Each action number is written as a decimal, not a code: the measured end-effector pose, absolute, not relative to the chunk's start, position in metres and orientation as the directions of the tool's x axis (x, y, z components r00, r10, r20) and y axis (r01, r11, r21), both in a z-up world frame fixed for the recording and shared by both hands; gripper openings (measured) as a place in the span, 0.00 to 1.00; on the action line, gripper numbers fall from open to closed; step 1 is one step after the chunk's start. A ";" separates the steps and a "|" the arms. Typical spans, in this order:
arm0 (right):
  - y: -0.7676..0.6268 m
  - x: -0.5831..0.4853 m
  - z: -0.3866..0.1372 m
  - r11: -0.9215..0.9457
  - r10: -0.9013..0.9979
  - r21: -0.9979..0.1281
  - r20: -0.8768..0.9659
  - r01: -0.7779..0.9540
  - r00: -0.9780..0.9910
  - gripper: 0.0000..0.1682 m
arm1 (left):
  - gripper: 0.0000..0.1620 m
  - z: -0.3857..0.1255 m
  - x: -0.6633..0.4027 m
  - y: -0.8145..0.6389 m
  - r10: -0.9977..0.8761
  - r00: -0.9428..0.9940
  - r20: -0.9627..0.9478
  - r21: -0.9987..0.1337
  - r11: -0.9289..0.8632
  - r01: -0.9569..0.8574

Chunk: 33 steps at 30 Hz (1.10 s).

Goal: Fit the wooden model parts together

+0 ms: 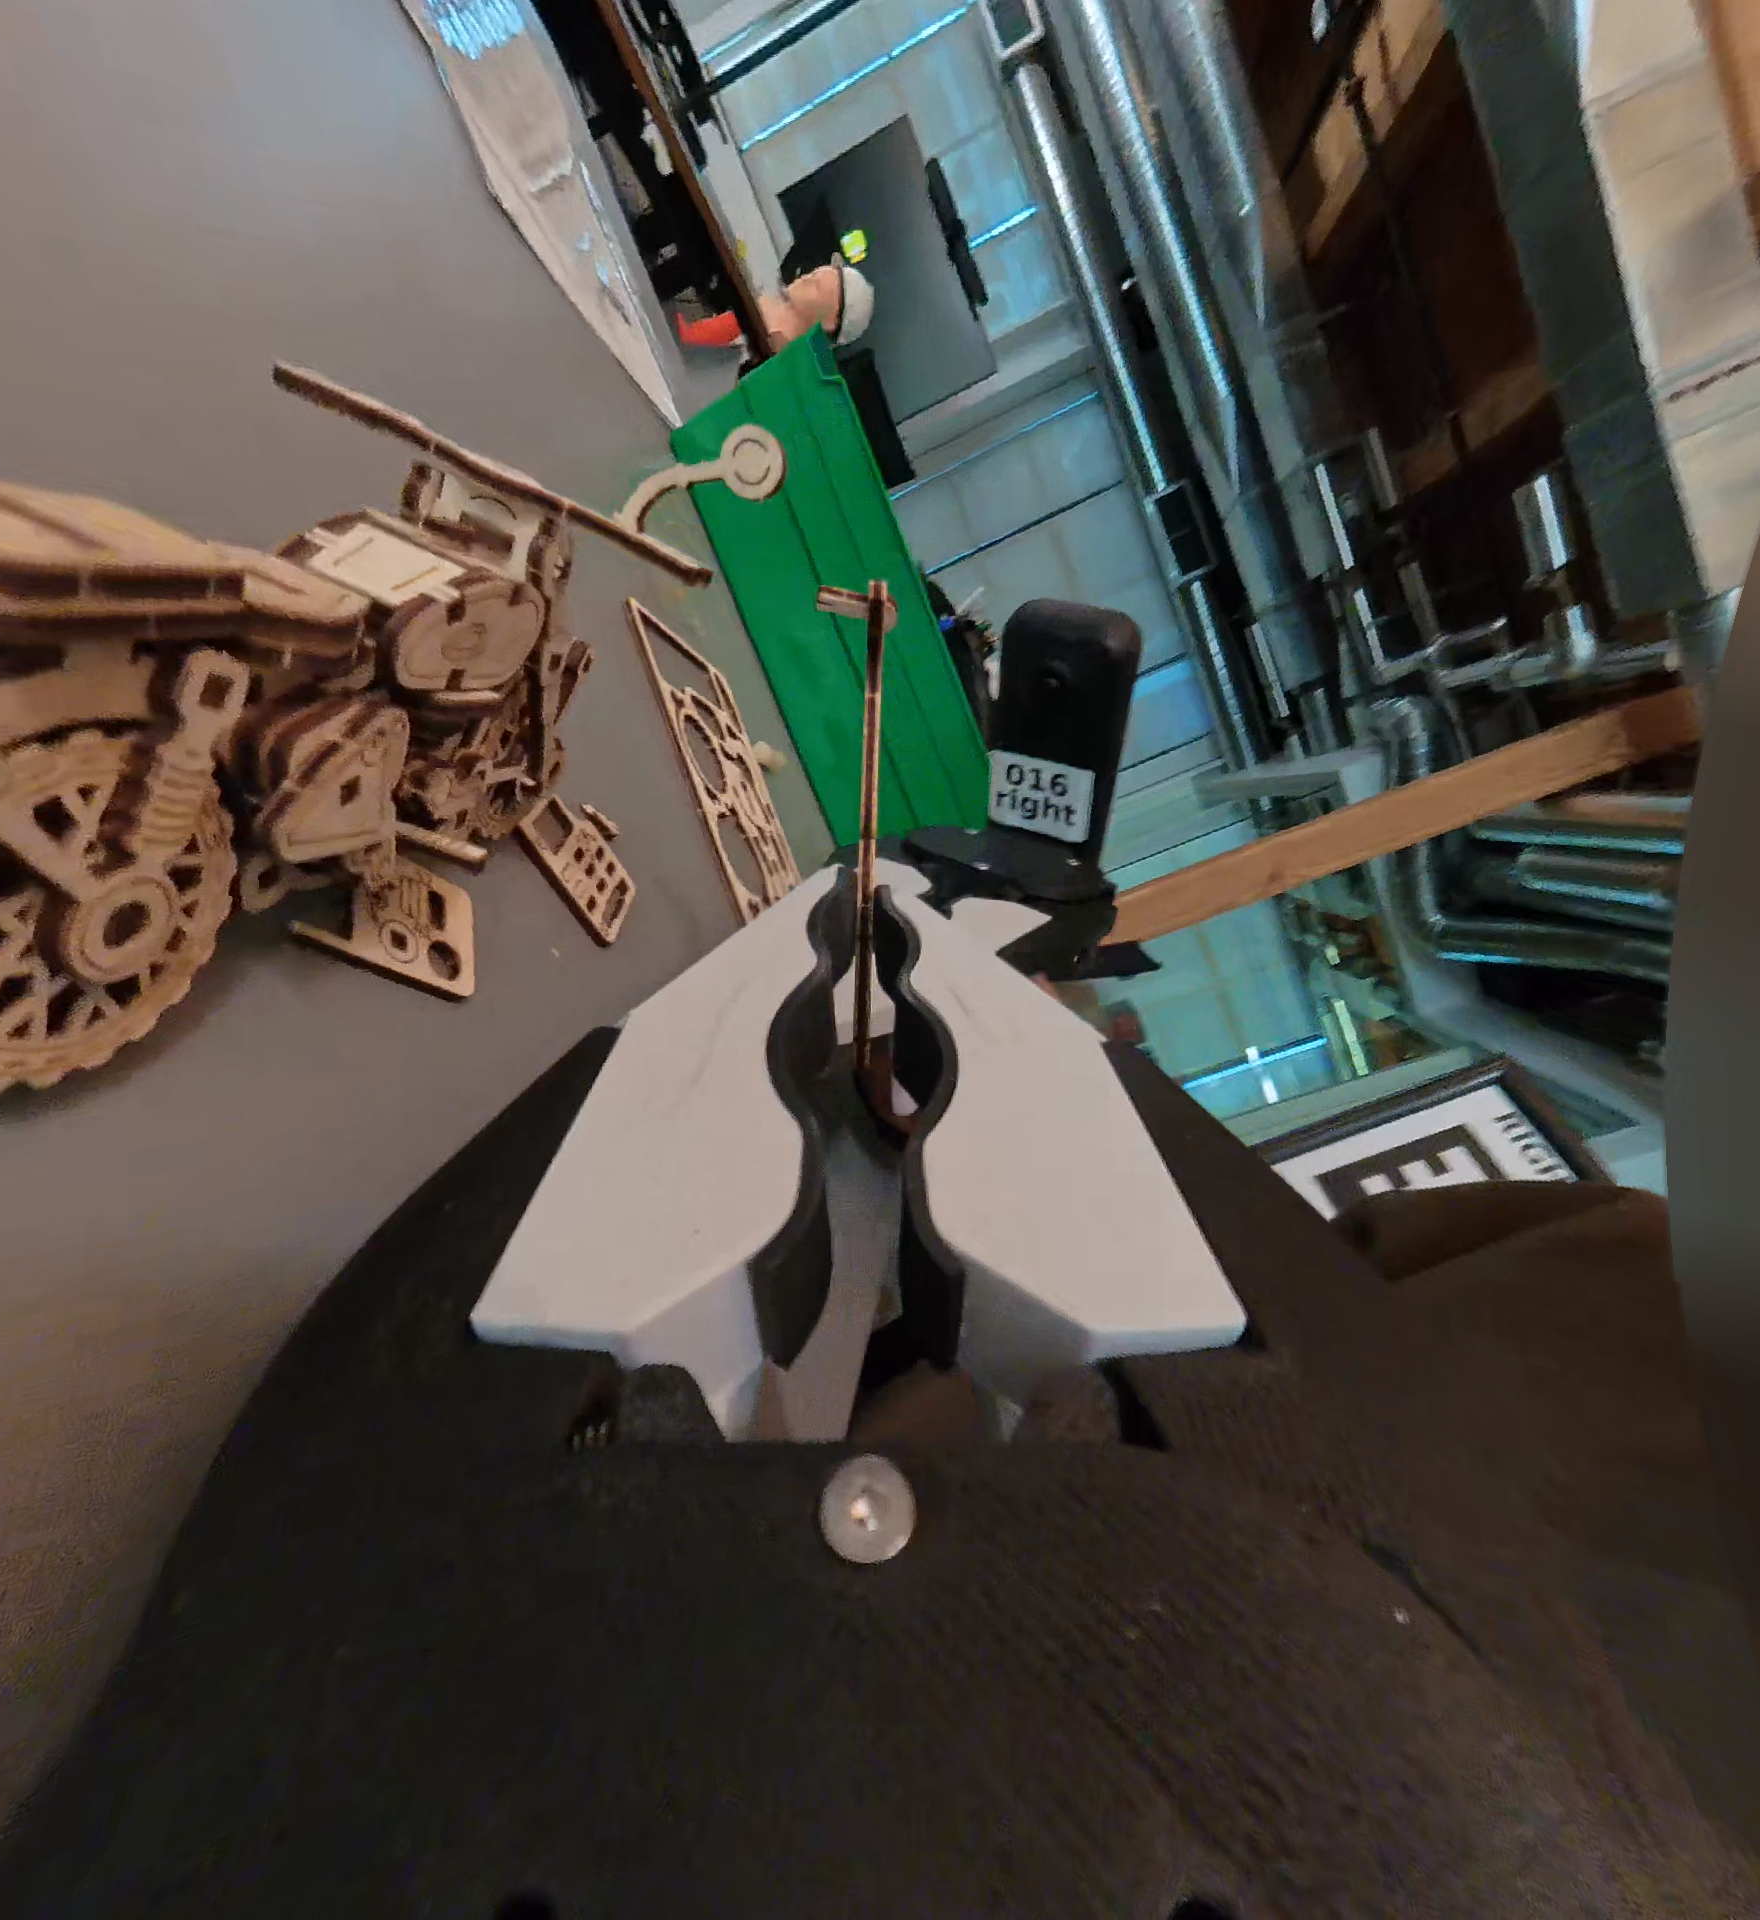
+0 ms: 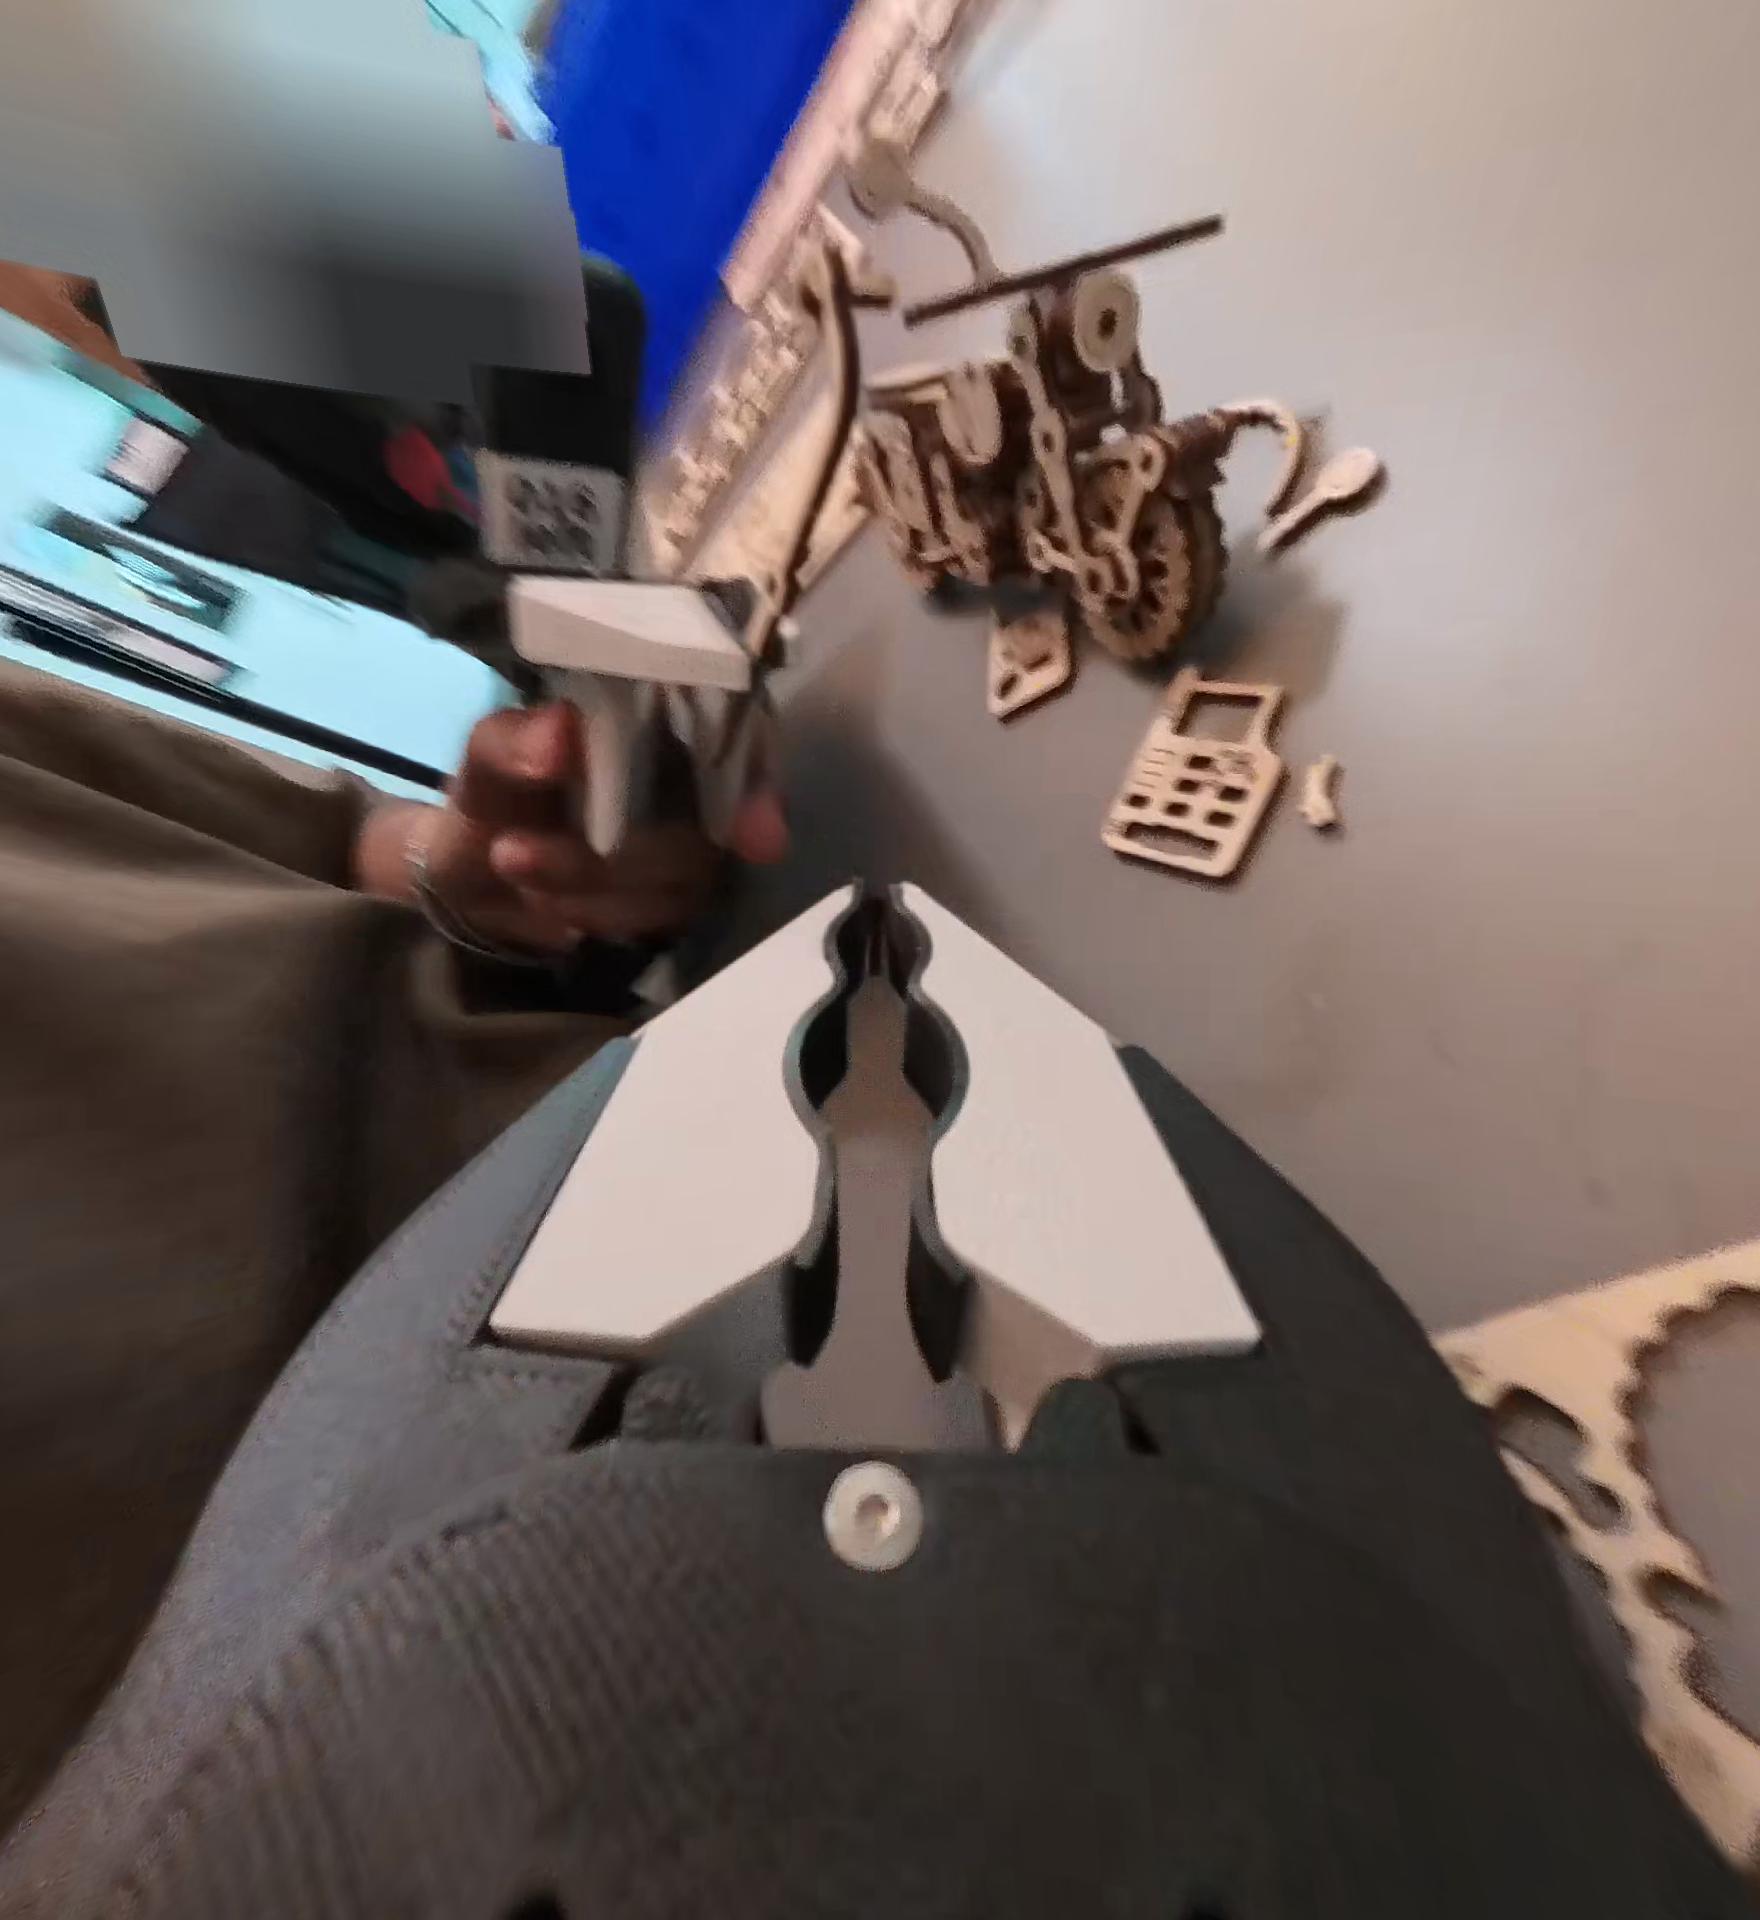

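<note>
Wooden model kit on grey worktop [image 1: 128, 260]; my left claw [image 1: 863, 904] holds one part.

From left of the left wrist view: I see the wooden motorcycle model [image 1: 180, 748], small cut-out pieces [image 1: 585, 857], a punched sheet [image 1: 725, 769] and a green bin [image 1: 834, 582]; at centre my left claw is clamped on a thin wooden strip [image 1: 868, 831], edge-on. In the right wrist view my right claw [image 2: 874, 902] is pinched nearly closed, nothing visible between the tips.
</note>
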State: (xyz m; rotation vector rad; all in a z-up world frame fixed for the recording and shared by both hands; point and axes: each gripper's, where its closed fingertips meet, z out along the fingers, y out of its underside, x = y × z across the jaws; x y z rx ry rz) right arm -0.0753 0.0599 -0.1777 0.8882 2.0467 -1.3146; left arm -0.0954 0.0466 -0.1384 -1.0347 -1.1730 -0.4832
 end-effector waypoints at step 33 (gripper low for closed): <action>0.051 -0.074 -0.206 0.593 0.353 -0.667 -0.288 0.451 -0.890 0.08 | 0.00 -0.143 -0.106 0.025 0.425 0.425 0.799 -0.592 0.437 0.677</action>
